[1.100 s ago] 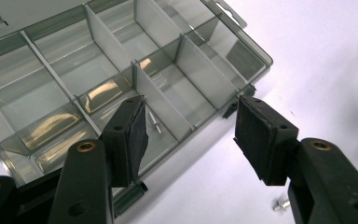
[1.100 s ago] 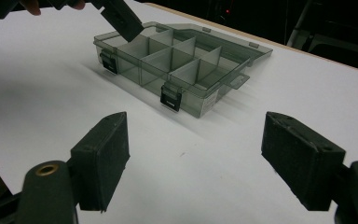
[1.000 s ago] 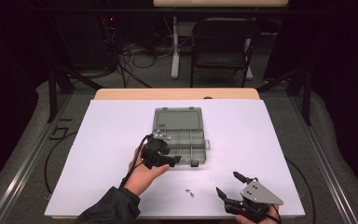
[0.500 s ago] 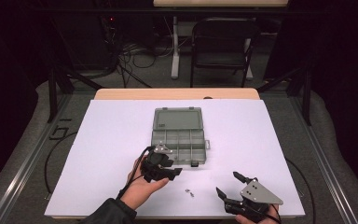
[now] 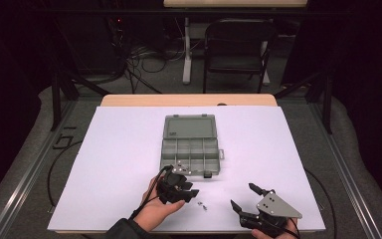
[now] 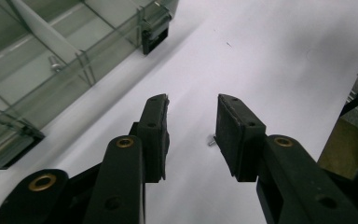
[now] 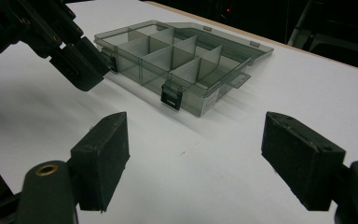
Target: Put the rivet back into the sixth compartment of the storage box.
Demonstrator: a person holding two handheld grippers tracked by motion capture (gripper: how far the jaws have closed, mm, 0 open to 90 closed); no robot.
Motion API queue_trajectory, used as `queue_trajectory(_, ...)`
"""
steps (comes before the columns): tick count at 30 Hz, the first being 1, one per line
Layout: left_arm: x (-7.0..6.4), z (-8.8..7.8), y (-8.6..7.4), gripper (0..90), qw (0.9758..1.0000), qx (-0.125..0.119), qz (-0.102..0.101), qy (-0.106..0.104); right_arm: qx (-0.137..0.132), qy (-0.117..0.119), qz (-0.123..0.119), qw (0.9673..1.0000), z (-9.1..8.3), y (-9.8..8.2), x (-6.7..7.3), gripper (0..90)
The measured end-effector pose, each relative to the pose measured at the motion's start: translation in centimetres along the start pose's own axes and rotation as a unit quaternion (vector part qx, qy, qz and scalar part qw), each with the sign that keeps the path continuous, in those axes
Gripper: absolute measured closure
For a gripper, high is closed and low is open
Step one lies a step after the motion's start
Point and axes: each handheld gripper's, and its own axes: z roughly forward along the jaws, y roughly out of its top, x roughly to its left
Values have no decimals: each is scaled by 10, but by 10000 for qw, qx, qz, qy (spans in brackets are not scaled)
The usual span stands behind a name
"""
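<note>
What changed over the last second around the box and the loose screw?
The left claw pulled back from the organizer box toward the screw on the table, its jaws closing partway; nothing is gripped yet. The right claw, box and screw stayed put.

Dark room; a black chair point(image 5: 237, 47) and tangled cables point(image 5: 134, 59) on grey floor behind the table point(image 5: 189, 100)

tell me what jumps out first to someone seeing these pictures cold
The open compartment box sits mid-table on the white sheet, lid folded back. Just in front of it the left gripper hangs above a tiny screw, its jaws having just been closing, with nothing pressed between the pads yet. The right gripper rests near the table's front edge, jaws wide open.
</note>
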Motion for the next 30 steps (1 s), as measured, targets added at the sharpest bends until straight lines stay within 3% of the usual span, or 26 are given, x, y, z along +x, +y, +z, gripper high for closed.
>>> queue_trajectory(14,-6,15,-9,670,9996,156,-52,-242,-4,1,7,10000,0,0,0,226)
queue_trajectory(30,-12,27,-9,698,9991,282,39,-320,-21,11,4,10000,0,0,0,226)
